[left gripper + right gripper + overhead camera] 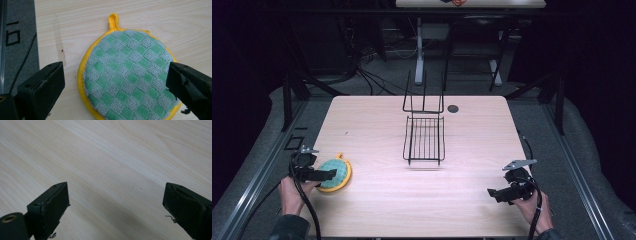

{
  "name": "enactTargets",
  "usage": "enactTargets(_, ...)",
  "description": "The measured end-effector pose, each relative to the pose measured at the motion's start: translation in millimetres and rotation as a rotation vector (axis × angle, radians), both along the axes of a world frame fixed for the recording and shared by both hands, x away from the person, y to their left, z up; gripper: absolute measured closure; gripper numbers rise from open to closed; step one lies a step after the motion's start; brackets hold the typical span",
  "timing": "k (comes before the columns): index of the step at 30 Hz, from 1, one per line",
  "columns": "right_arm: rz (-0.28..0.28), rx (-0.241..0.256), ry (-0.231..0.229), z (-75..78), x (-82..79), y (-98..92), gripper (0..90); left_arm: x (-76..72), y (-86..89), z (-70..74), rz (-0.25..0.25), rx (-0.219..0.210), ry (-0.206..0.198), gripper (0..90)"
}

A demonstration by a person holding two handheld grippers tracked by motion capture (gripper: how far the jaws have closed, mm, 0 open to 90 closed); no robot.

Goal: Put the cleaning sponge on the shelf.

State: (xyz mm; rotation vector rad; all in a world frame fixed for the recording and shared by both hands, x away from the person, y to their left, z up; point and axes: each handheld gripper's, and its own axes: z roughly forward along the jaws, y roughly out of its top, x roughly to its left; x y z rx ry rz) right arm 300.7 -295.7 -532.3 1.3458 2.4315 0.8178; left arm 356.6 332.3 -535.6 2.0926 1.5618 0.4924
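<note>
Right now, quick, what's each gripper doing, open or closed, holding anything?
Left gripper: open, jaws either side of the pot holder, not gripping it.
Right gripper: open, empty, over bare table.

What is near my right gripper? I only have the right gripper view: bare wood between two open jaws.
Observer: Nothing close. In the high view the right gripper is over the table's near right part, with bare wood around it.
Operator: Then where are the things?
Observer: A black wire rack stands mid-table, its back upright on the far side.
Operator: Anything else?
Observer: A round pot holder, green-checked with a yellow rim, lies flat near the left edge.
Operator: And the left gripper?
Observer: The left gripper is open, one jaw on each side of the pot holder, not closed on it.
</note>
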Motion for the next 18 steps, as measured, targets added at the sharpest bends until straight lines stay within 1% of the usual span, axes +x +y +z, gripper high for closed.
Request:
enactTargets(3,0.003,0.001,-0.002,-0.2,0.1,0.1,6.6,5.2,3.3,0.5,0.003,-0.009,0.006,3.0)
enactTargets(4,0.001,0.006,0.0,-0.4,0.0,0.4,6.8,7.1,4.6,-0.1,0.01,-0.012,0.005,4.0)
enactTargets(6,0.001,0.008,0.003,-0.5,0.0,0.4,7.2,11.2,8.2,-1.7,0.017,-0.031,0.018,6.0)
enactTargets(8,0.001,0.008,0.002,-0.4,0.1,0.2,7.3,13.3,9.9,-2.7,0.016,-0.033,0.022,9.4)
enactTargets(9,0.001,0.006,0.002,-0.4,0.2,0.2,7.3,16.1,12.3,-5.7,0.025,-0.049,0.026,10.8)
enactTargets(11,0.001,0.007,0.001,-0.4,0.1,0.3,7.4,17.9,14.0,-8.9,0.024,-0.056,0.027,11.9)
enactTargets(14,0.003,0.002,0.003,0.2,-0.4,1.1,7.7,18.7,14.6,-13.3,0.025,-0.071,0.042,14.8)
enactTargets(16,0.006,0.004,-0.001,0.0,-0.6,2.0,8.0,18.4,15.8,-14.4,0.027,-0.083,0.042,16.1)
enactTargets(18,0.007,0.005,-0.004,-0.2,-0.6,2.4,8.5,18.4,16.3,-14.4,0.022,-0.084,0.049,18.1)
